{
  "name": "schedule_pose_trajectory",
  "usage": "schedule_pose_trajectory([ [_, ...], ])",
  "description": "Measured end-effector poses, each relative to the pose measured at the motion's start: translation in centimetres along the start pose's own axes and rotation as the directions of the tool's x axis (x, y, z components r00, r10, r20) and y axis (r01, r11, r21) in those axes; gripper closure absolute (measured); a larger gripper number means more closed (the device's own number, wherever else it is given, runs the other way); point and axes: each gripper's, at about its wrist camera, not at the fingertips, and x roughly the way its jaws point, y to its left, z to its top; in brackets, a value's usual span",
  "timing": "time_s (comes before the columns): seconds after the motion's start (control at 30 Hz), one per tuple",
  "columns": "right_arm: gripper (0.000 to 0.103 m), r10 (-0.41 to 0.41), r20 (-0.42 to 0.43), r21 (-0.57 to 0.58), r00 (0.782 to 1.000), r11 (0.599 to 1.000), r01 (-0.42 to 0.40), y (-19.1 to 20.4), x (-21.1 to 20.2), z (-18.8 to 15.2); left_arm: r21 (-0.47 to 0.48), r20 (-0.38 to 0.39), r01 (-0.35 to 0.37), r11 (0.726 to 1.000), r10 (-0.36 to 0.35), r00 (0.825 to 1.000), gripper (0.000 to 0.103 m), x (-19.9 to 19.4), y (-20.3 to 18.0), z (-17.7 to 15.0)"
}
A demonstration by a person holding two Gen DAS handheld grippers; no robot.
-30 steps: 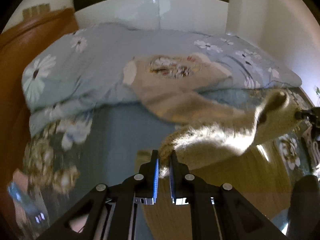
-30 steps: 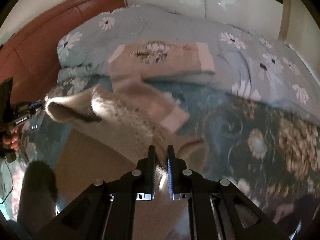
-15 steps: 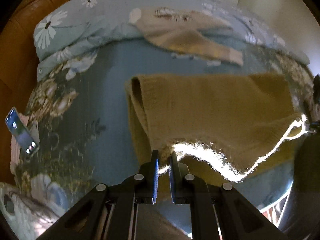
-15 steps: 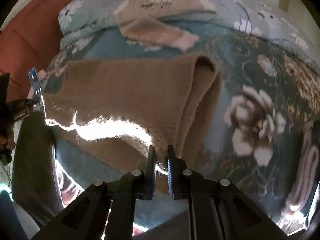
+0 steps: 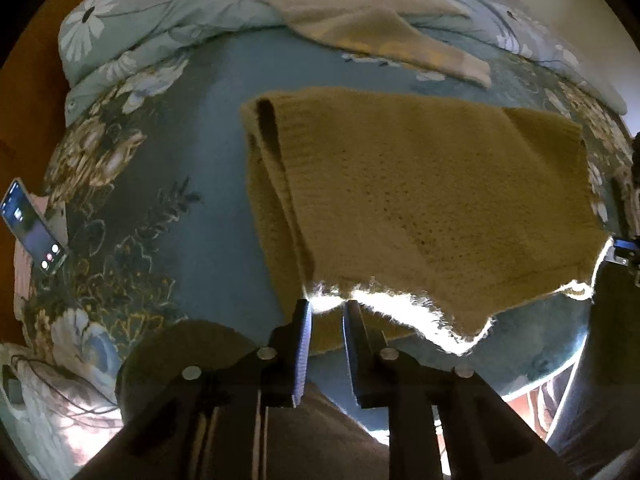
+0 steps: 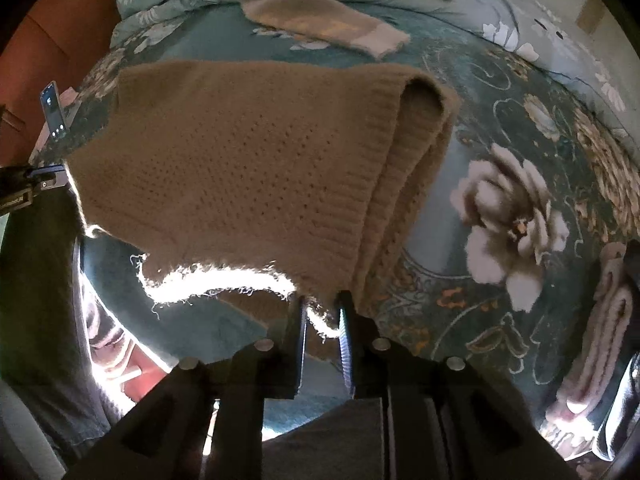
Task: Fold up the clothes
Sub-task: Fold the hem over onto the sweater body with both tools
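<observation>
Being laid out across the bed [image 5: 224,216] is the sweater [image 5: 420,200], spread flat over the flowered cover with its far fold settled and only its near hem lifted and lit from behind. The left gripper [image 5: 326,310] is being pointed steeply down at the hem's left corner; its jaws are opening, and the fuzzy edge is lying between them without being visibly pressed. The right gripper [image 6: 322,308] is being held the same way at the other corner, jaws opening too, a tuft of the sweater [image 6: 240,152] seen in the gap, pinched by neither pad as far as can be told.

The release is judged to be the step in hand. It would be done well if both corners were let go together, so the hem is dropped straight and no skew is dragged into the fold. The jaws should be parted fully before anything is lifted, since loose yarn at the hem could be snagged on the pads. The hem could then be smoothed toward the near edge of the bed.

A second, paler sweater [image 5: 380,24] is lying well beyond, near the quilt [image 5: 160,20]. A phone [image 5: 32,228] is propped at the bed's left side, well apart from the work.
</observation>
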Motion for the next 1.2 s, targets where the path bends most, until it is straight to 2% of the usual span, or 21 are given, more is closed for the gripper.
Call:
schedule_pose_trajectory([
  [0.13,0.081,-0.025,0.032,0.013,0.999,1.0,0.025,-0.5,-1.6,-0.2,-0.026,0.015,-0.012,1.0,0.013,1.0,0.073,-1.2,0.7,0.1],
  [0.2,0.075,-0.034,0.061,0.065,0.998,0.997,0.03,-2.0,-2.5,0.1,-0.045,0.037,-0.023,0.999,0.025,0.999,0.066,-2.0,1.0,0.6],
  [0.27,0.073,-0.035,0.085,0.131,0.996,0.991,0.023,-3.5,-3.0,0.4,-0.064,0.053,-0.004,0.998,0.008,0.999,0.065,-2.4,0.9,1.4],
  [0.3,0.07,-0.018,0.099,0.185,0.995,0.983,-0.001,-4.5,-3.0,0.6,-0.078,0.052,0.02,0.997,-0.016,0.999,0.064,-2.2,0.6,1.9],
  [0.4,0.043,0.091,0.132,0.348,0.987,0.928,-0.132,-6.3,-1.8,1.2,-0.12,0.051,0.094,0.988,-0.088,0.995,0.062,-1.6,-0.7,3.2],
  [0.43,0.037,0.13,0.132,0.395,0.983,0.902,-0.172,-6.6,-1.1,1.3,-0.134,0.038,0.135,0.982,-0.131,0.991,0.062,-0.9,-1.6,3.5],
  [0.47,0.036,0.17,0.127,0.436,0.977,0.875,-0.209,-6.8,0.0,1.5,-0.149,0.027,0.176,0.973,-0.174,0.984,0.061,-0.3,-2.5,3.9],
  [0.5,0.036,0.204,0.122,0.474,0.971,0.848,-0.238,-6.9,1.0,1.7,-0.162,0.014,0.216,0.963,-0.217,0.976,0.061,0.3,-3.5,4.2],
  [0.57,0.036,0.199,0.081,0.523,0.977,0.826,-0.211,-7.0,2.5,2.0,-0.169,-0.046,0.279,0.945,-0.29,0.956,0.06,2.2,-5.6,4.7],
  [0.73,0.036,0.206,0.018,0.613,0.978,0.771,-0.173,-7.1,5.7,2.4,-0.151,-0.146,0.292,0.945,-0.313,0.938,0.06,5.2,-9.1,5.4],
  [0.83,0.036,0.224,0.004,0.625,0.975,0.761,-0.177,-6.8,6.5,2.6,-0.129,-0.189,0.299,0.945,-0.32,0.929,0.06,6.4,-10.8,4.8],
  [0.93,0.036,0.238,-0.001,0.637,0.971,0.749,-0.183,-6.8,7.0,2.7,-0.126,-0.225,0.323,0.938,-0.344,0.912,0.06,7.6,-12.0,4.0],
  [1.03,0.037,0.24,-0.003,0.639,0.971,0.747,-0.183,-6.5,7.0,2.7,-0.104,-0.248,0.304,0.947,-0.32,0.914,0.06,8.5,-12.8,3.4],
  [1.07,0.039,0.24,-0.003,0.639,0.971,0.747,-0.183,-6.4,6.9,2.8,-0.096,-0.244,0.299,0.949,-0.313,0.918,0.06,8.5,-12.9,3.3],
  [1.13,0.056,0.255,0.007,0.642,0.967,0.74,-0.2,-6.2,6.8,2.7,-0.091,-0.243,0.298,0.95,-0.312,0.919,0.06,8.5,-13.0,3.3],
  [1.2,0.066,0.272,0.019,0.642,0.962,0.734,-0.22,-5.9,6.6,2.8,-0.091,-0.244,0.3,0.949,-0.314,0.918,0.06,8.5,-13.0,3.4],
])
